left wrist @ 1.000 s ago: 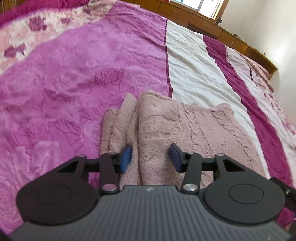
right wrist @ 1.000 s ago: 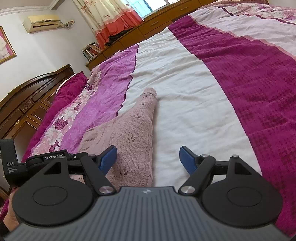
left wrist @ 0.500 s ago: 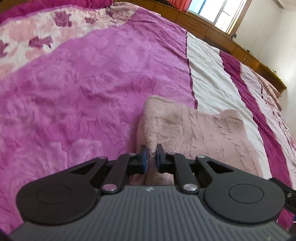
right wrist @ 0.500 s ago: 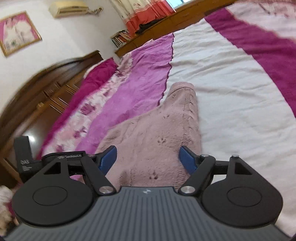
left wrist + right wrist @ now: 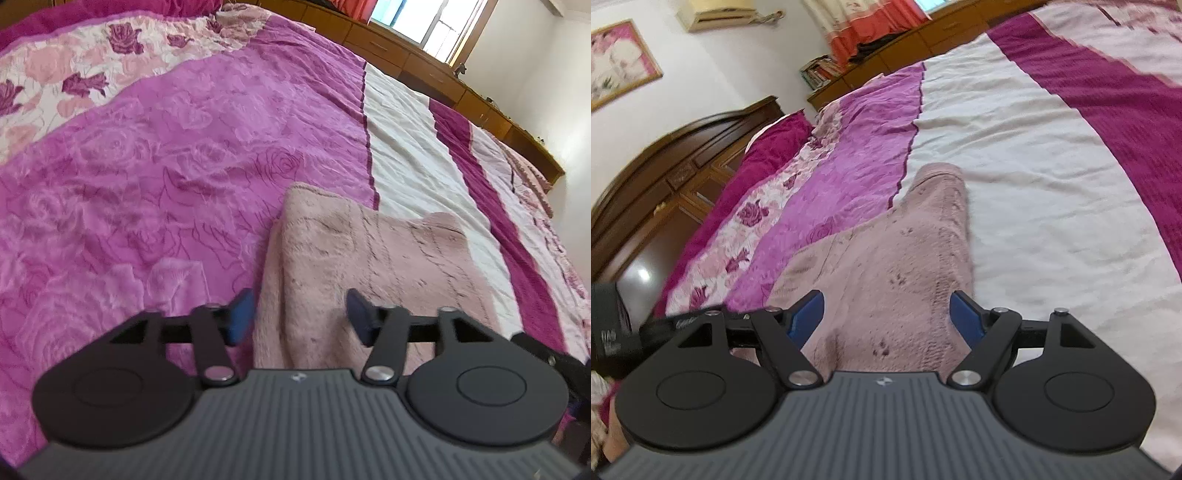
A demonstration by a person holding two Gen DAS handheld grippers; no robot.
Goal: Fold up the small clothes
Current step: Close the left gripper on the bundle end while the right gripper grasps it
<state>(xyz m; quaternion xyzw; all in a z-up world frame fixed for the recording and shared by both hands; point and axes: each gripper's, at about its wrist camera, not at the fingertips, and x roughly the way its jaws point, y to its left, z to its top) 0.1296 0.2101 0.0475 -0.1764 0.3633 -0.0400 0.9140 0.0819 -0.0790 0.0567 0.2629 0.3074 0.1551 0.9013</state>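
The left gripper (image 5: 301, 315) has just been opened, its pads clear of the sweater (image 5: 369, 266) at lower centre. The right gripper (image 5: 888, 317) is held wide, nothing gripped.

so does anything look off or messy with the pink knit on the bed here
Nothing looks damaged or spilled. The pink knit garment lies folded on the bedspread, though its left edge shows uneven, offset layers. The left gripper, jaws just opened, holds nothing; the right gripper is open too.

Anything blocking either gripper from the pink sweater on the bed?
Nothing visible. The pink knit sweater lies bare on the bedspread, directly ahead of the left gripper, whose fingers have just been opening, none of it pinched. The right gripper is open above it.
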